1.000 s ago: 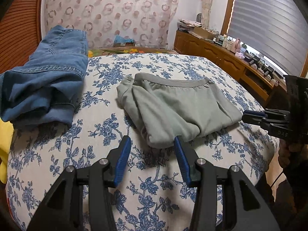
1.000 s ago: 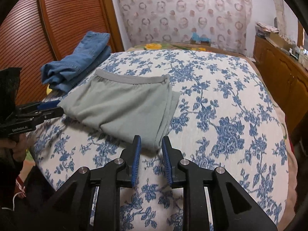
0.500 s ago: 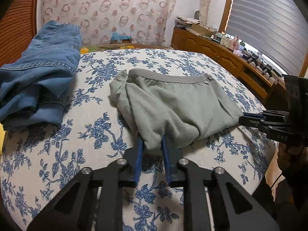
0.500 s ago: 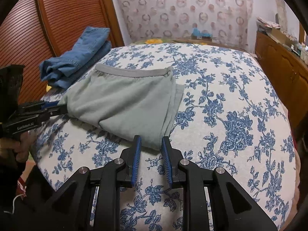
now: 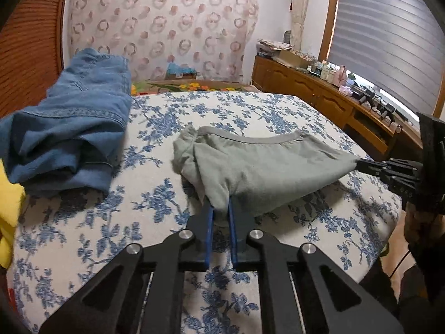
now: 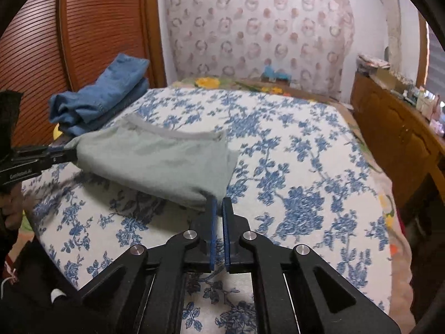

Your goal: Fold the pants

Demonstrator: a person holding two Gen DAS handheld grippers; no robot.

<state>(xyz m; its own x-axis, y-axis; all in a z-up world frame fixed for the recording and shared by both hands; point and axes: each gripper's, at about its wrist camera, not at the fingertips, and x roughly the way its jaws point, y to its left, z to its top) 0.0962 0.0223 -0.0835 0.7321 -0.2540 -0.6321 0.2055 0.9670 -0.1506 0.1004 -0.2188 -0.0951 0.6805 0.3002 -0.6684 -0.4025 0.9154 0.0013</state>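
Folded grey-green pants (image 5: 264,167) lie on the blue-flowered bed cover (image 5: 83,236), elastic waistband at the far side. My left gripper (image 5: 220,208) is closing its jaws, with the near left corner of the pants pinched between the blue pads. In the right wrist view my right gripper (image 6: 218,200) is shut on the near right corner of the pants (image 6: 155,161). Each gripper shows in the other's view: the right gripper (image 5: 357,164) at the fabric's right tip, the left gripper (image 6: 71,153) at its left tip. The near edge hangs stretched a little above the cover.
Folded blue jeans (image 5: 69,133) lie at the bed's left side, close to a slatted wooden door (image 6: 97,27). Something yellow (image 5: 8,211) sits at the left edge. A wooden sideboard (image 5: 319,97) with small items runs along the right, under a window blind.
Both grippers went from open to shut on the near corners of the grey pants. The near edge has risen off the cover and is pulled taut between them.
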